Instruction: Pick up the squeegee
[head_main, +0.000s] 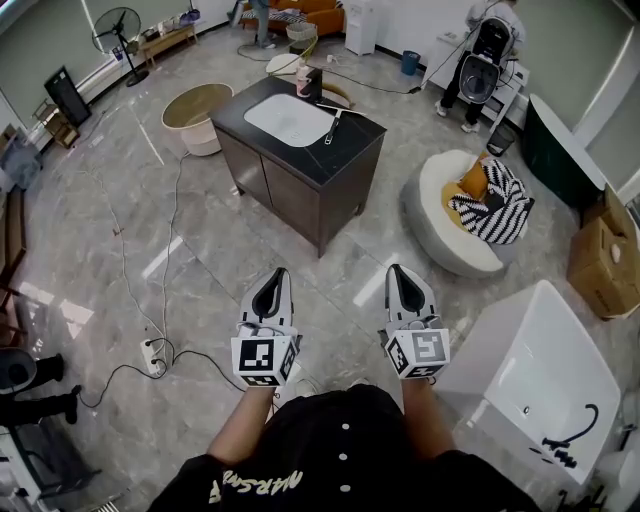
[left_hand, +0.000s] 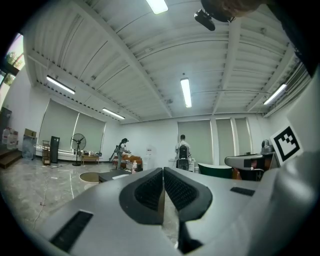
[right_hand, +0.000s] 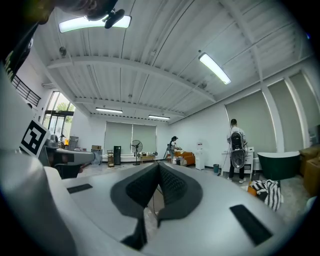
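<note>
- The head view shows the left gripper (head_main: 273, 276) and right gripper (head_main: 398, 272) held level, side by side, over bare grey floor (head_main: 330, 270).
- Only the 2 gripper views look along the fingers. The left pair (left_hand: 150, 192) is pressed together with nothing between, and so is the right pair (right_hand: 172, 187).
- Only the head view shows the squeegee (head_main: 331, 126). It lies on the dark surface (head_main: 350, 150) of a cabinet, just right of the white basin (head_main: 288, 119), well ahead of both grippers and untouched.
- The left gripper view catches the cabinet top only as a low sliver, where the squeegee cannot be made out.
- The right gripper view adds a striped cloth (right_hand: 267, 192) low on the right and a person with a backpack (right_hand: 235, 145) standing far off.
- Open floor runs from the grippers to the cabinet's near corner.
- A cable (head_main: 125, 260) trails over the floor on the left to a power strip (head_main: 153, 356).
- A white bathtub (head_main: 520, 340) sits close beside the right gripper, and a round white seat (head_main: 440, 225) stands right of the cabinet.
</note>
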